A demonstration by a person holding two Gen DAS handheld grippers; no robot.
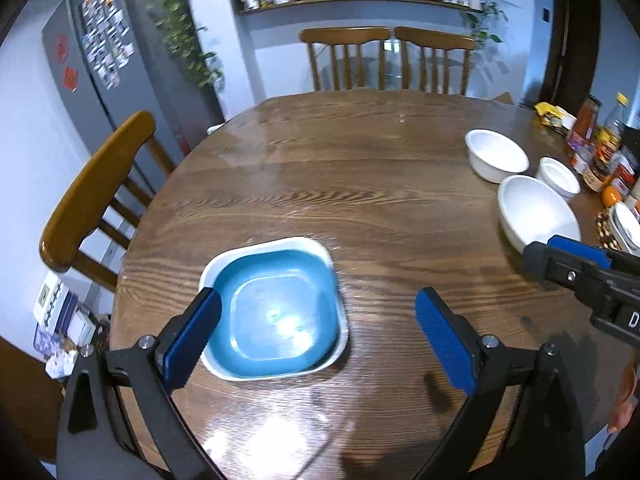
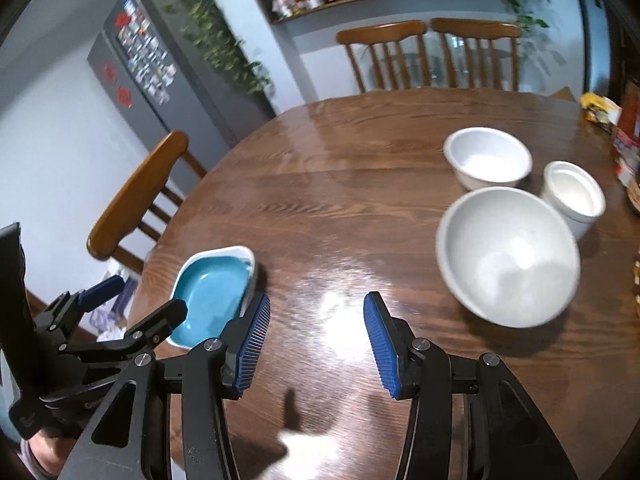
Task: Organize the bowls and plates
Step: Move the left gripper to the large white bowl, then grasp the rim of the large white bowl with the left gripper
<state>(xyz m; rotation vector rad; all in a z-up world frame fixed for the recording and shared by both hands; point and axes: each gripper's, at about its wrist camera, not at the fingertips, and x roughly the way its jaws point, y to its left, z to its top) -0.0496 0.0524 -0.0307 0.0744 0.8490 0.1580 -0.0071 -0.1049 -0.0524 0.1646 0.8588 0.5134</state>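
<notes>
My left tool [image 1: 318,334] hangs above the near left part of the round wooden worktop [image 1: 360,184] with its blue pads spread wide and nothing between them. Its left pad [image 1: 192,336] overlaps the near left edge of a blue square plate [image 1: 276,308], which sits nested in a white square dish [image 1: 308,245]; whether the pad touches them I cannot tell. My right tool [image 2: 316,344] is also spread wide and empty, poised over bare wood near the front edge, just right of that same blue plate [image 2: 210,292].

Farther right stand three white round vessels close together: a large bowl [image 2: 508,256] nearest me, a medium bowl [image 2: 488,162] behind it, and a small straight-sided cup-like bowl [image 2: 574,196] to the right. All three stand upright and look empty.

Jars and packets [image 1: 600,148] crowd the far right edge. Wooden chairs [image 1: 388,60] stand at the far side, and another [image 1: 92,192] at the left.
</notes>
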